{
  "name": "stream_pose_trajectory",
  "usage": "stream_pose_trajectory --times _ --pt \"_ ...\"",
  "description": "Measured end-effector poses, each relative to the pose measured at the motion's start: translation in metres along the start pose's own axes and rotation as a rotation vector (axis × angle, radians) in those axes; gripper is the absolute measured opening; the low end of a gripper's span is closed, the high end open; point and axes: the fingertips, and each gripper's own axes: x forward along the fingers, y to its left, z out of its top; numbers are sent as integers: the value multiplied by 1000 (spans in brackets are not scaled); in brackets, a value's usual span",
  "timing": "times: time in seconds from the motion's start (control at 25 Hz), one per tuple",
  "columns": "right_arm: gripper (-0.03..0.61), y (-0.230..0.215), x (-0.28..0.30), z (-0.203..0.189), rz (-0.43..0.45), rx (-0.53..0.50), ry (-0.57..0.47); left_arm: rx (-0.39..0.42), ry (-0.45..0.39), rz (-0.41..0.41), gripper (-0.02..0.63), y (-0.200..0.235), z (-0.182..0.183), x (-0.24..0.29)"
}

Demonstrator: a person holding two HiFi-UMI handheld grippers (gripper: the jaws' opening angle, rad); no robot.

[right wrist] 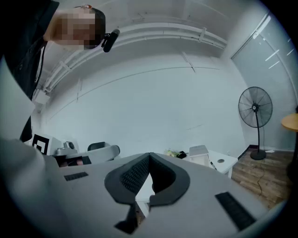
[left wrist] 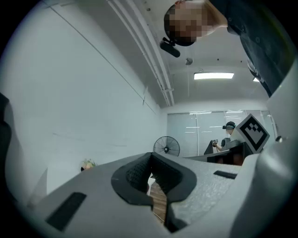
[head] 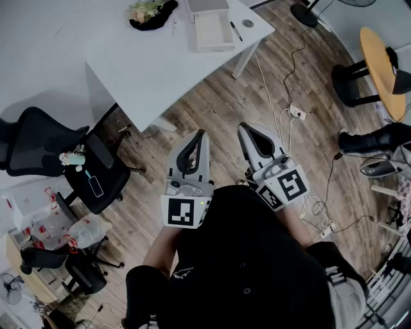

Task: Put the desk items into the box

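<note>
A white desk stands well ahead of me at the top of the head view. On it lie an open white box, its lid, a black pen, a small round disc and a flower bunch on a black thing. My left gripper and right gripper are held close to my body over the wooden floor, far from the desk. Both are shut with nothing in them. The right gripper view shows the desk and box in the distance beyond the shut gripper. The left gripper faces a white wall.
Black office chairs stand left of me, one with a phone on its seat. Cables and a power strip lie on the floor to the right. A round wooden table stands far right, and a floor fan beyond the desk.
</note>
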Motion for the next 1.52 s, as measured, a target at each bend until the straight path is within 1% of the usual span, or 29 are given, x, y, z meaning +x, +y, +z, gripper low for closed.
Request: stream_pose_trajectory --times 0.12,0.24,0.36,0.48,0.6,0.68,0.8,1.0,1.12,1.2,1.36,1.52 --pt "-2 7 -53 -1 35 -17 11 -1 28 51 8 -44 -14 -29" --pt "-2 1 -111 -10 75 -24 31 -23 47 108 8 -99 -34 -52" --pt "-2 -7 -170 -21 87 -25 43 -24 43 143 8 -154 -45 -76" --pt "-2 -14 -210 -23 74 -19 41 -6 28 156 8 -189 -43 -92" --pt "-2 -14 -242 -18 73 -4 26 38 12 138 8 -217 -31 -101" --pt "-2 -12 -254 -16 79 -4 14 67 -21 129 8 -230 -20 -105" --pt "-2 -9 -263 -11 84 -7 -14 98 -59 151 8 -240 -11 -111" --pt "-2 -8 -272 -2 83 -27 -46 97 -51 144 8 -245 -9 -108" --pt "-2 -17 -268 -5 71 -35 -45 108 -60 135 8 -245 -13 -99" --pt "-2 -20 -261 -7 63 -32 -45 116 -52 115 8 -240 -16 -93" --pt "-2 -29 -224 -6 35 -51 -35 62 -65 73 7 -209 -17 -69" --pt "-2 -36 -183 -7 27 -56 -6 12 -62 65 6 -171 -18 -39"
